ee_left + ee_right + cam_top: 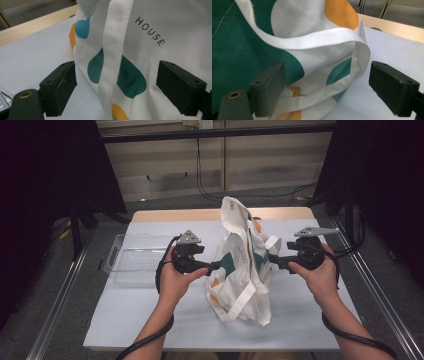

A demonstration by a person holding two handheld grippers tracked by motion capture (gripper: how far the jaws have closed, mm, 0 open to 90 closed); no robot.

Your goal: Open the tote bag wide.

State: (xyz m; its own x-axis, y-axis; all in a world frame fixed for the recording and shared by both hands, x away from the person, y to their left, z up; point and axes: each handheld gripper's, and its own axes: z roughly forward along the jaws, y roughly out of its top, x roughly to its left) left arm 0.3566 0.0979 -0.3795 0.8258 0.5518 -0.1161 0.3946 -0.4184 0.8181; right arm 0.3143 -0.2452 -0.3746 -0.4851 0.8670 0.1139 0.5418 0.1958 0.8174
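Observation:
A white cloth tote bag [241, 285] with teal and orange blobs stands upright mid-table. My left gripper [216, 266] points at its left side and my right gripper [274, 261] at its right side. In the left gripper view the left gripper [117, 87] is open, with the bag's printed face [155, 30] and a white strap [113, 50] hanging between the wide-set jaws, untouched by the pads. In the right gripper view the right gripper [329, 87] is open too; a fold of the bag [237, 50] and a strap loop [312, 40] lie between its jaws.
A clear plastic tray [120, 265] sits at the table's left, beside my left hand. A pale mat [150, 320] covers the table, whose wooden far edge [175, 215] shows. Dark curtains hang on both sides, and metal rails [60, 300] run along the table.

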